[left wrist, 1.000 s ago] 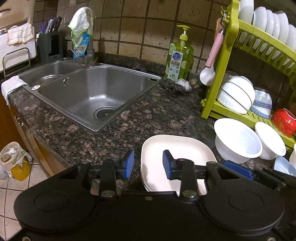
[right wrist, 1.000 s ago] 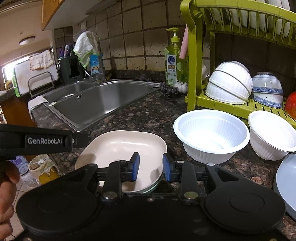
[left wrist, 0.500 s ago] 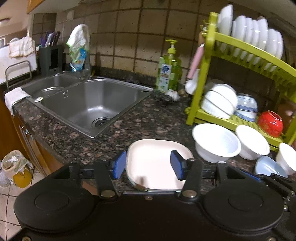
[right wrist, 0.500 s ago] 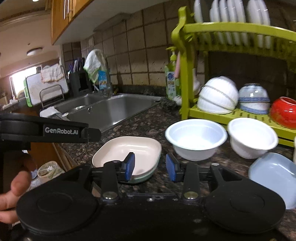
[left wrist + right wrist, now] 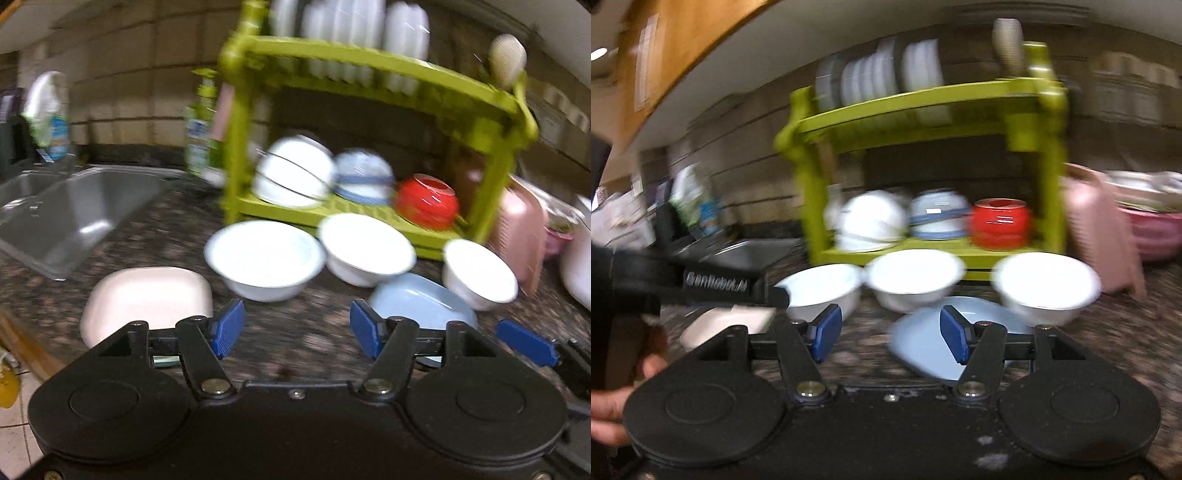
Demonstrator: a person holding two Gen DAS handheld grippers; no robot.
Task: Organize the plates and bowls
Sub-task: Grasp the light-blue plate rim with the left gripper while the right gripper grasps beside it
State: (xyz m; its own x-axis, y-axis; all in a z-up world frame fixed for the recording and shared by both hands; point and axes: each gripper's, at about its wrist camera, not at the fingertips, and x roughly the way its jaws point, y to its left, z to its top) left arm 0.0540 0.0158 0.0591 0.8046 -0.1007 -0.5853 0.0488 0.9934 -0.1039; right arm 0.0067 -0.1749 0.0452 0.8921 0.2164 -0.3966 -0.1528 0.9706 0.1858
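Both your tools are wide open and empty, left tool [image 5: 297, 332] near the cream plate [image 5: 147, 299], right tool [image 5: 890, 338] over the blue plate [image 5: 923, 347] on the desk [image 5: 166, 229]

Both views heavily motion-blurred, smear running mostly sideways. Green rack [image 5: 373, 59] and the bowls under it have streaked edges; red bowl [image 5: 999, 223] shows white glare streaks. Counter speckle [image 5: 303, 332] smears into dashes. Gripper bodies at the bottom stay sharp in both, blue pads [image 5: 827, 332] crisp. Indoor light, moderate to dim, warm; backsplash [image 5: 122, 96] murky. A ceiling light [image 5: 598, 50] shows top left in the right wrist view. White bowls [image 5: 264, 258] blown out, no surface detail. Sink [image 5: 74, 214] carries soft highlights. Strong fisheye bending at edges, rack posts curve. Lettering on the other gripper's handle [image 5: 714, 286] barely legible.
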